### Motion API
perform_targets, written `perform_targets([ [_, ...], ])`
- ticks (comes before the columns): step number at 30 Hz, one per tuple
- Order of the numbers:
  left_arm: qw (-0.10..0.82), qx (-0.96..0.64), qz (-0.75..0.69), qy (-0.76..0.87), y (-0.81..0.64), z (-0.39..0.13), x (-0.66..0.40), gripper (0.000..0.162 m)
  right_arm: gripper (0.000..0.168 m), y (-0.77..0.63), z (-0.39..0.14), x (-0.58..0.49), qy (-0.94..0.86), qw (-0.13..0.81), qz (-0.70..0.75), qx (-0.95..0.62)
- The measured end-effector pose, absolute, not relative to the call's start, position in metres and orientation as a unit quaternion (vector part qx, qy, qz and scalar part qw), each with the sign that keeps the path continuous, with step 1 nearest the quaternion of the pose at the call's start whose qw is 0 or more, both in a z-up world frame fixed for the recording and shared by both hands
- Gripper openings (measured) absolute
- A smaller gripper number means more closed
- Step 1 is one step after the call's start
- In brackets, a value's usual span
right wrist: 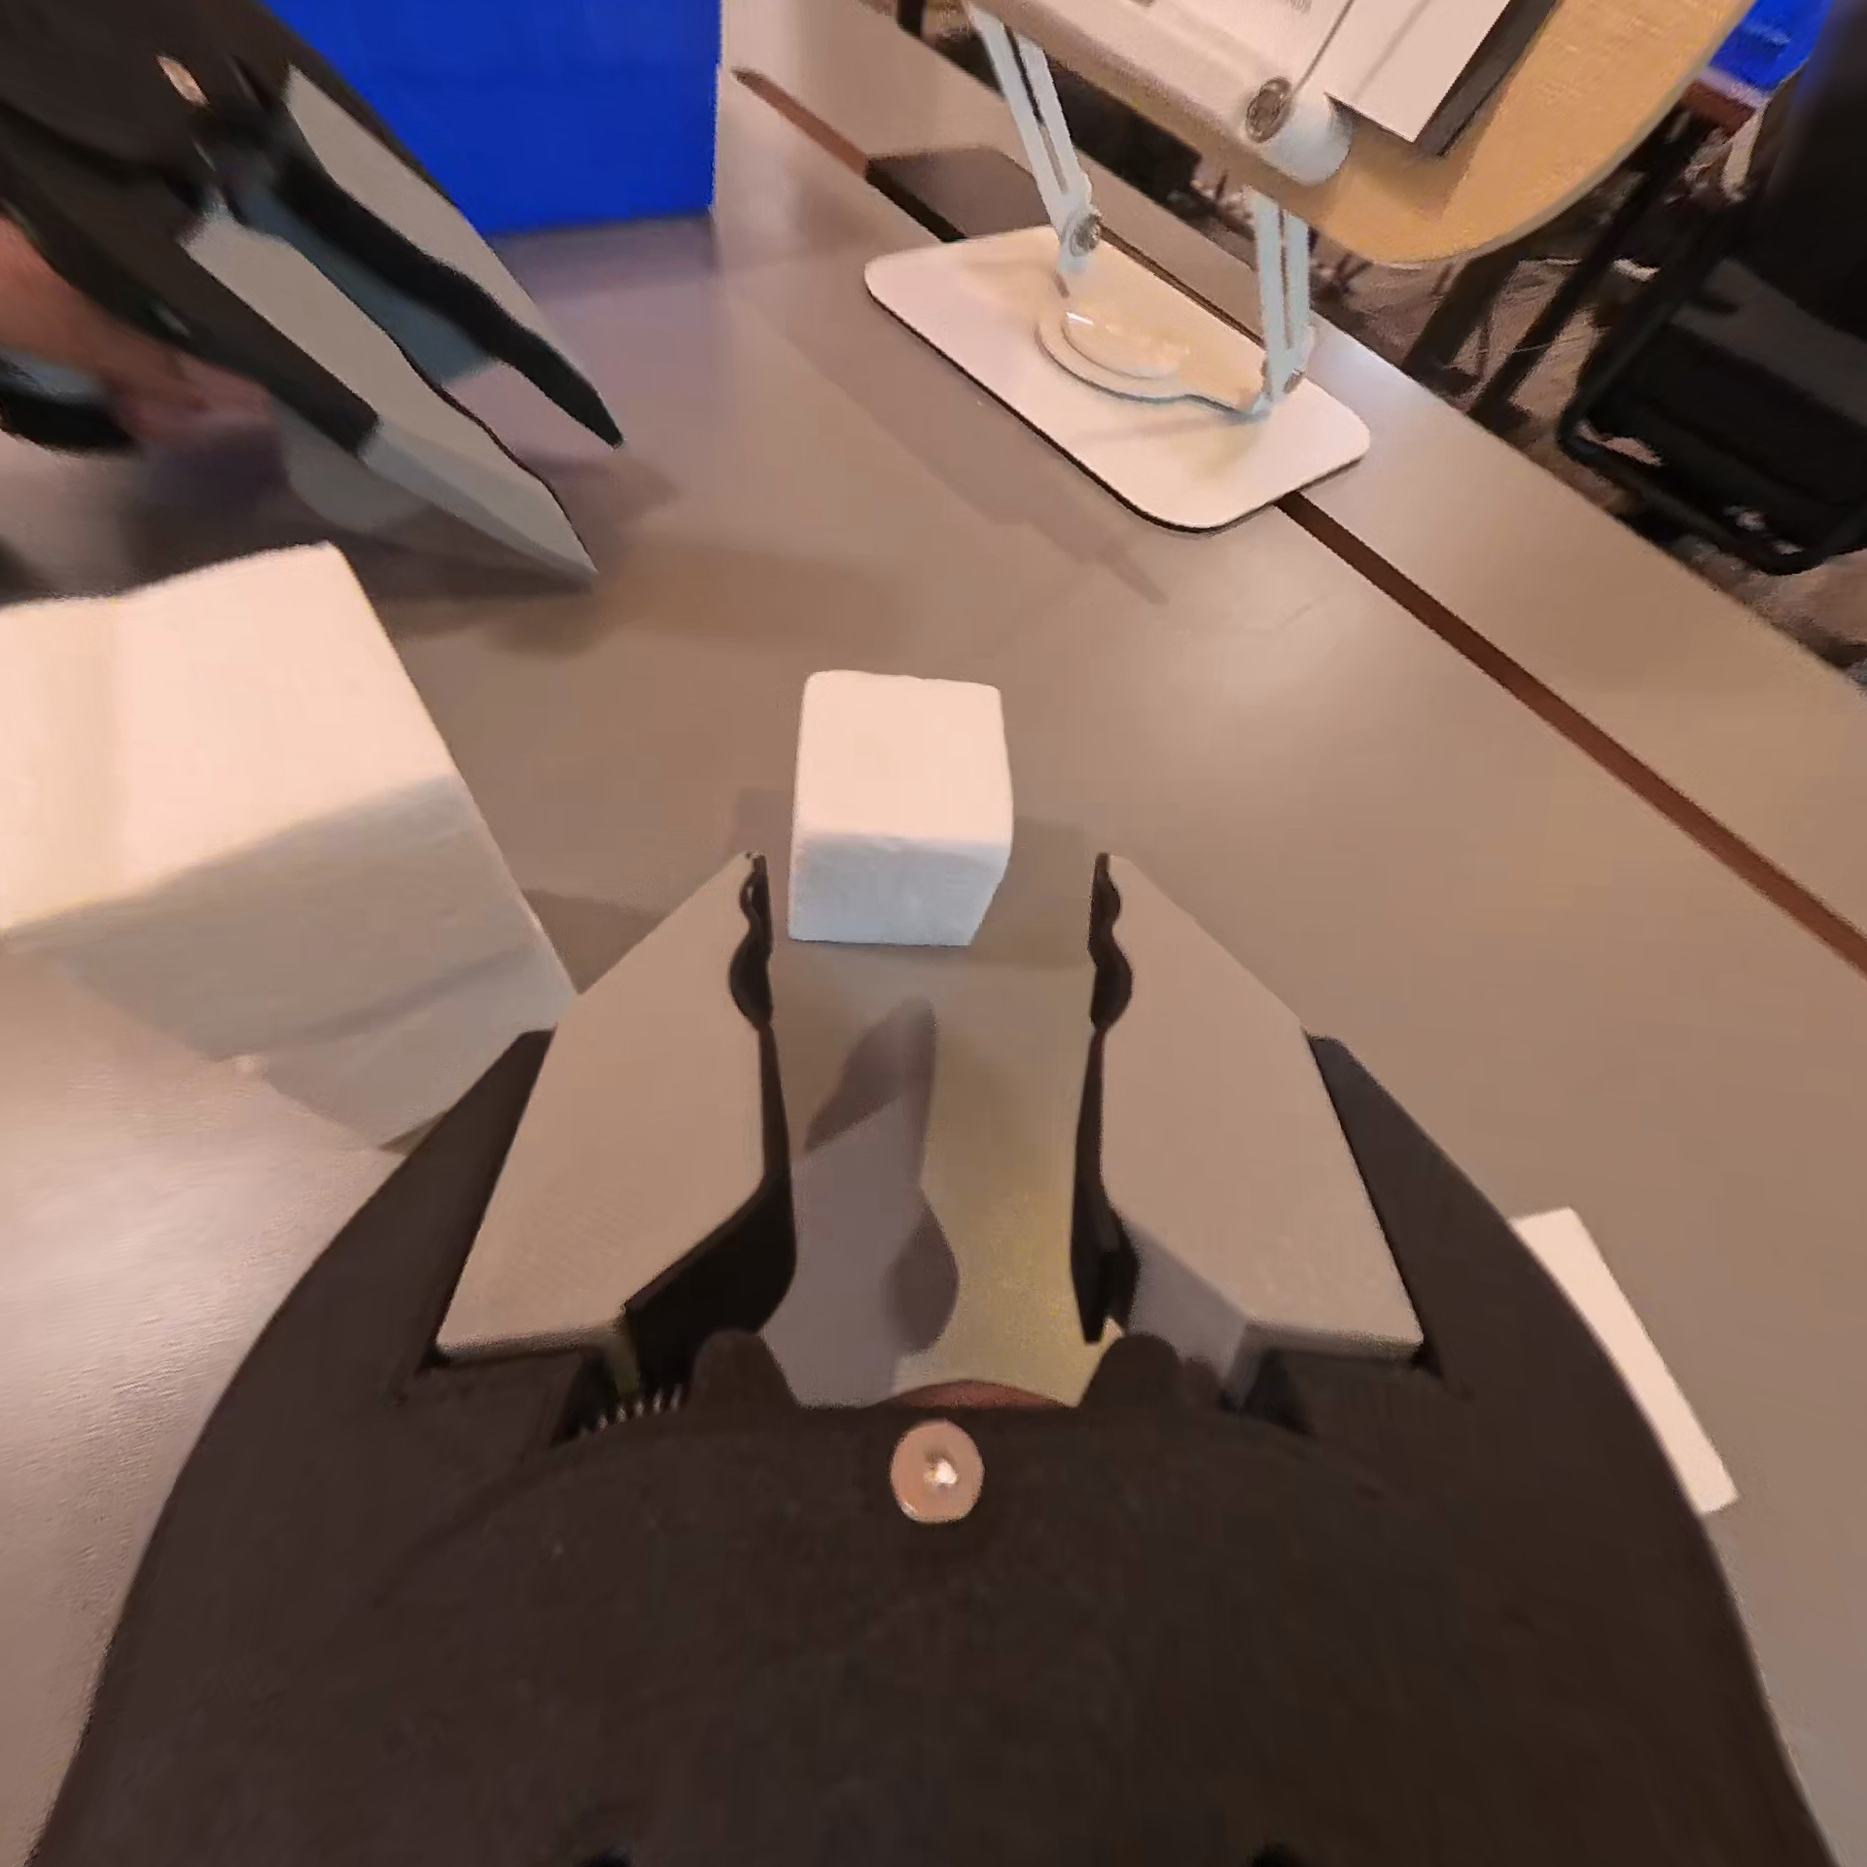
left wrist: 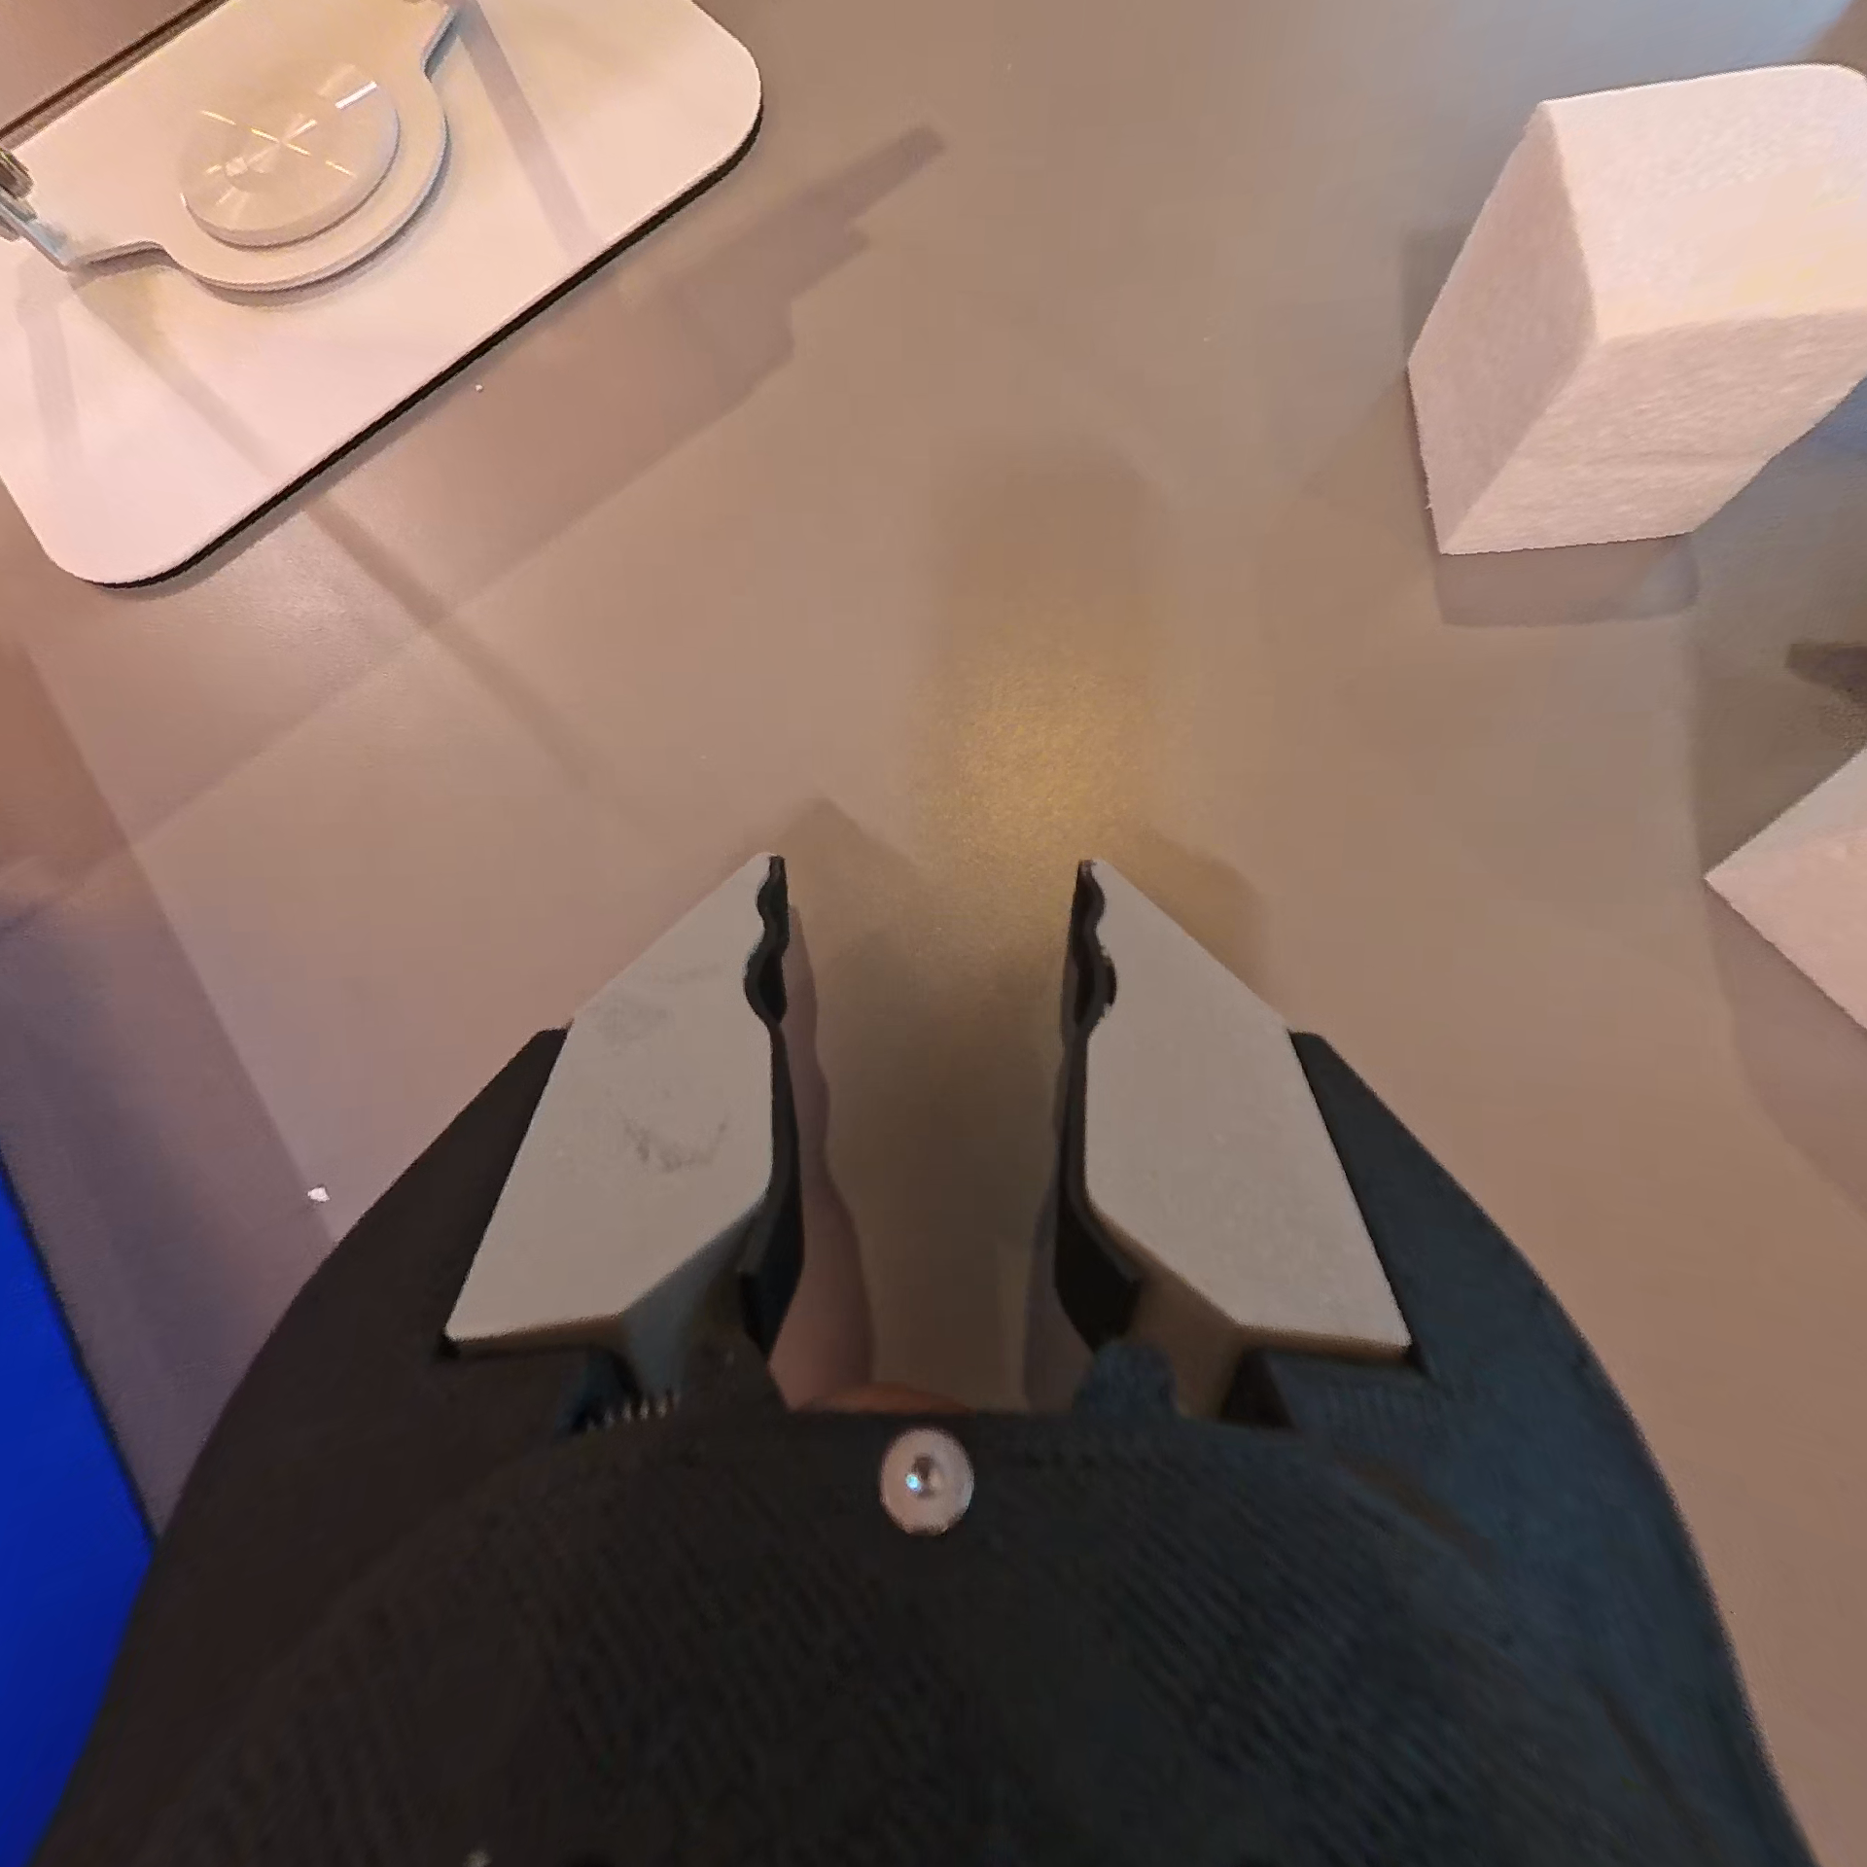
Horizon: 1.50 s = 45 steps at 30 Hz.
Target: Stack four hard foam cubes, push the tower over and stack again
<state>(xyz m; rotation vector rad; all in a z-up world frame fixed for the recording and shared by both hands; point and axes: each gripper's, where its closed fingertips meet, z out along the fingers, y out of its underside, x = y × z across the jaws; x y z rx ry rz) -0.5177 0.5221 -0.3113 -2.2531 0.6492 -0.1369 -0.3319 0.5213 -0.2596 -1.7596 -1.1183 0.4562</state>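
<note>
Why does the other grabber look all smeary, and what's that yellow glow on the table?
In the right wrist view, the left tool at upper left is smeared by motion blur, and the near foam cube is soft, while the small foam cube ahead looks sharp. In the left wrist view, a yellowish patch of light lies on the table, just past the tool's open fingers.

Warm, even indoor light; yellowish glare on table (left wrist: 1020, 727) just ahead of left gripper (left wrist: 929, 889). Soft shadows under foam cubes (right wrist: 894, 808). Motion blur left of right gripper (right wrist: 924, 889); wide-angle bending at edges
</note>
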Motion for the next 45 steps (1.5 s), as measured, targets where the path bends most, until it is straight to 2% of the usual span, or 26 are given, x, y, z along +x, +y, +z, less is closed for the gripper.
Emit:
perform_targets([
  [3, 0.384, -0.885, -0.051, 0.257, 0.522, -0.312, -0.518, 0.055, 0.053, 0.522, -0.265, -0.336, -0.479, 0.488, 0.153, -0.713],
  [8, 0.384, -0.885, -0.046, 0.259, 0.522, -0.312, -0.518, 0.055, 0.073, 0.520, -0.269, -0.348, -0.467, 0.472, 0.202, -0.720],
  [13, 0.384, -0.885, -0.047, 0.258, 0.522, -0.312, -0.518, 0.055, 0.074, 0.530, -0.286, -0.355, -0.456, 0.450, 0.212, -0.738],
  [16, 0.381, -0.886, -0.045, 0.260, 0.522, -0.314, -0.517, 0.055, 0.065, 0.535, -0.291, -0.356, -0.464, 0.447, 0.191, -0.741],
  [18, 0.379, -0.886, -0.045, 0.262, 0.522, -0.315, -0.516, 0.055, 0.052, 0.534, -0.291, -0.358, -0.470, 0.448, 0.192, -0.736],
  [22, 0.380, -0.886, -0.044, 0.260, 0.522, -0.315, -0.516, 0.055, 0.052, 0.533, -0.289, -0.355, -0.477, 0.451, 0.186, -0.731],
  [31, 0.379, -0.887, -0.044, 0.260, 0.522, -0.315, -0.517, 0.055, 0.052, 0.523, -0.238, -0.331, -0.454, 0.482, 0.253, -0.705],
  [39, 0.379, -0.886, -0.041, 0.264, 0.521, -0.315, -0.517, 0.055, 0.052, 0.470, -0.180, -0.330, -0.494, 0.499, 0.353, -0.618],
  [45, 0.379, -0.886, -0.044, 0.262, 0.522, -0.315, -0.516, 0.055, 0.052, 0.444, -0.175, -0.342, -0.548, 0.478, 0.370, -0.578],
])
